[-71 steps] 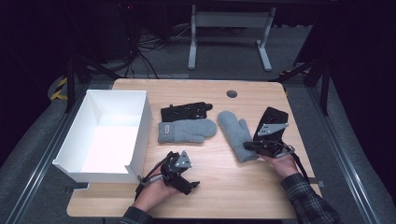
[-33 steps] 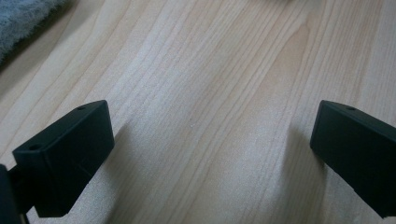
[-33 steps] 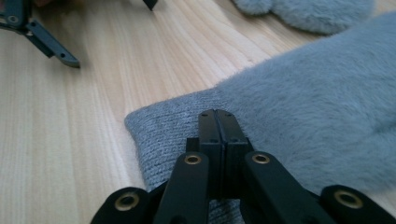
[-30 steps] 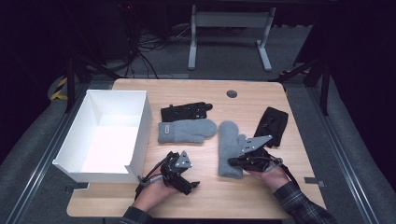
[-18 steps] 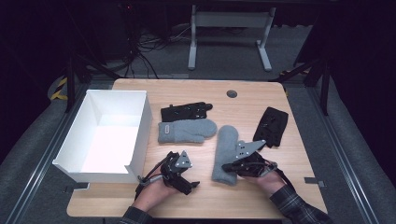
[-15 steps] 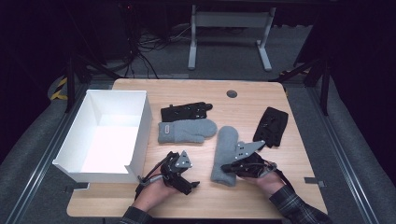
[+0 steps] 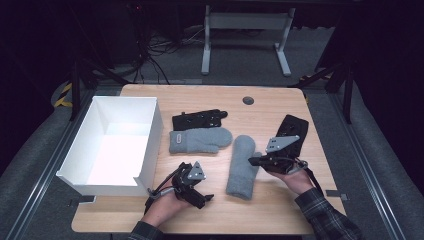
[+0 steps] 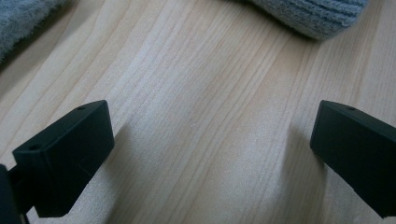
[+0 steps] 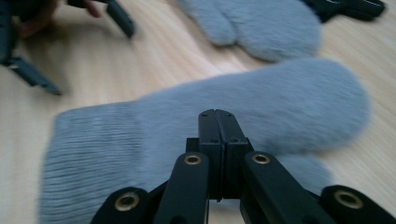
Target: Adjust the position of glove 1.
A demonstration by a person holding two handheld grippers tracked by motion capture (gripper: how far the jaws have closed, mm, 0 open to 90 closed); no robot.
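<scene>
A grey mitten (image 7: 243,167) lies lengthwise on the wooden table (image 7: 270,102), its cuff toward the person. My right gripper (image 7: 251,161) is shut at the mitten's right edge. In the right gripper view its jaws (image 9: 217,116) are pressed flat together over the blurred mitten (image 9: 261,102), and no fabric shows between them. A second grey mitten (image 7: 200,140) lies crosswise farther back, behind it a black glove (image 7: 200,119). Another black glove (image 7: 292,131) lies at the right. My left gripper (image 7: 202,194) rests open near the front edge, its jaws (image 8: 212,130) wide over bare wood.
A white open box (image 7: 117,145) stands at the table's left side. A round cable hole (image 7: 248,100) sits near the far edge. A mitten's ribbed cuff (image 8: 317,16) lies just beyond the left gripper's jaws.
The right gripper pulled the grey mitten toward the person and turned it lengthwise. It has since moved up and to the right, while the mitten stays put. The left gripper has not moved.
</scene>
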